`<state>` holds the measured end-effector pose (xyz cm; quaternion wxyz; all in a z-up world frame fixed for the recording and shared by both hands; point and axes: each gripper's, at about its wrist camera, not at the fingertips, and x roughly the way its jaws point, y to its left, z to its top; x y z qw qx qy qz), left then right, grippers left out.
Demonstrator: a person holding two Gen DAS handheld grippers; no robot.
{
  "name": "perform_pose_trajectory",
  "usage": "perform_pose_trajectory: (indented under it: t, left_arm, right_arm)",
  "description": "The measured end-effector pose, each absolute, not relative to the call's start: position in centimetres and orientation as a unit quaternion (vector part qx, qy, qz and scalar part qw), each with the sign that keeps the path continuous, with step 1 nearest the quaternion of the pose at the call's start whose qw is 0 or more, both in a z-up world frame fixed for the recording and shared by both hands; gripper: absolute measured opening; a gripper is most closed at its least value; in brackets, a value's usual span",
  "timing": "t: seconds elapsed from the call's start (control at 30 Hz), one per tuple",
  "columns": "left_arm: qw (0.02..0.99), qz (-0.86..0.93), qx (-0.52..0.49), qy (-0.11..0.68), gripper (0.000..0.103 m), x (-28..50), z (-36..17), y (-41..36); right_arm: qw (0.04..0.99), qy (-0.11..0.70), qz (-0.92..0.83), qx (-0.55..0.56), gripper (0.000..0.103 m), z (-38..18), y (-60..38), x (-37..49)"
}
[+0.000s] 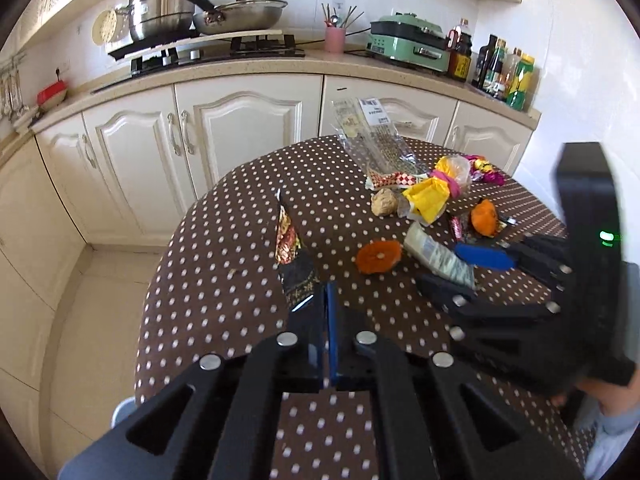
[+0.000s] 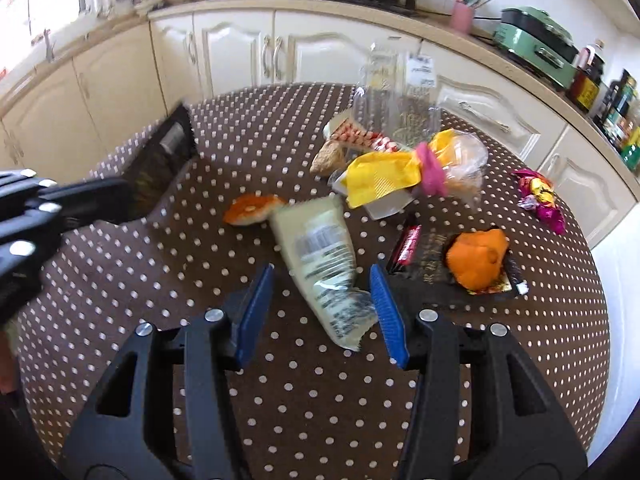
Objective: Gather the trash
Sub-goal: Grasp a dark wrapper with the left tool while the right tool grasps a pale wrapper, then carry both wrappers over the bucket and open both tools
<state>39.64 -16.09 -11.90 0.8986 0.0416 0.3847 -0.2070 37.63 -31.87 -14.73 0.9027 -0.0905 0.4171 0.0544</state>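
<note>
Left wrist view shows left gripper [image 1: 326, 300] fingers clamped on a dark wrapper [image 1: 290, 252] near the surface's [image 1: 224, 264] left edge; right gripper [image 2: 320, 300] fingers half-open around a pale packet [image 2: 320, 256]; most trash [image 2: 384, 176] uncollected

A home kitchen. Cream panelled cabinets [image 1: 240, 128] run under a speckled stone counter [image 1: 256, 67] that carries a gas stove [image 1: 224, 53] with a steel pot [image 1: 162, 10] and a lidded pan [image 1: 240, 16], a pink cup of utensils [image 1: 334, 38], a green electric cooker [image 1: 408, 44] and a row of sauce and oil bottles [image 1: 500, 70], against a white tiled wall. In front stands a round table under a brown cloth with white dots [image 2: 320, 380], strewn with food wrappers [image 2: 380, 176] and orange peel [image 2: 476, 260].
</note>
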Motion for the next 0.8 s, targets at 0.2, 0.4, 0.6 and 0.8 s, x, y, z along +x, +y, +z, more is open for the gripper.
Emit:
perform_pose_trajectory:
  t: [0.2,0.4,0.6,0.8]
  left_arm:
    - [0.895,-0.219,0.024,0.388,0.002,37.9,-11.8,-14.3]
    - [0.889,-0.247,-0.014,0.386,0.001,35.8,-11.0,-11.3]
    - [0.894,-0.247,-0.047,0.37,0.001,33.4,-10.2,-6.8]
    - [0.9,-0.223,-0.086,0.364,0.001,31.3,-10.6,-0.2]
  right_arm:
    - [0.902,0.421,0.056,-0.082,0.022,-14.9,-31.5,37.4]
    - [0.916,0.394,0.056,-0.051,0.015,-13.2,-31.0,34.7]
    - [0.926,0.362,0.097,-0.041,0.015,-10.7,-26.9,31.7]
    - [0.92,0.347,0.18,-0.039,0.015,-9.9,-17.9,30.5]
